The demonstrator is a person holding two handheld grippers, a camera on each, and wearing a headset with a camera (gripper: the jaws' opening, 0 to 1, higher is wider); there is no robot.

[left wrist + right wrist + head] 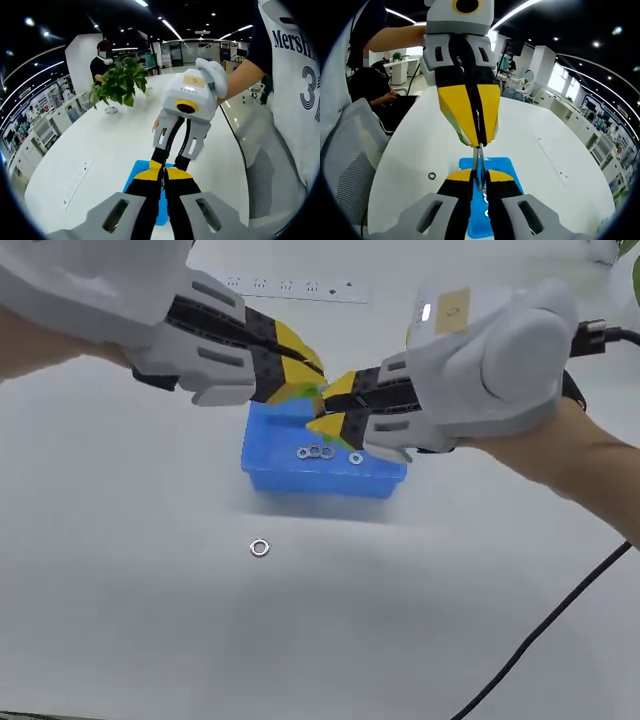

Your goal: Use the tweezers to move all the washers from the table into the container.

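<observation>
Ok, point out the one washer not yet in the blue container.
The small silver metal washer alone on the white table, below the blue plastic container in the head view; the others lie inside it.

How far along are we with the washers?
Done: four washers lie in the container. In hand: the tweezers are held above it between the left gripper and the right gripper, and both appear to have their fingers shut on them. Left: one washer lies on the table, in front of the container.
</observation>
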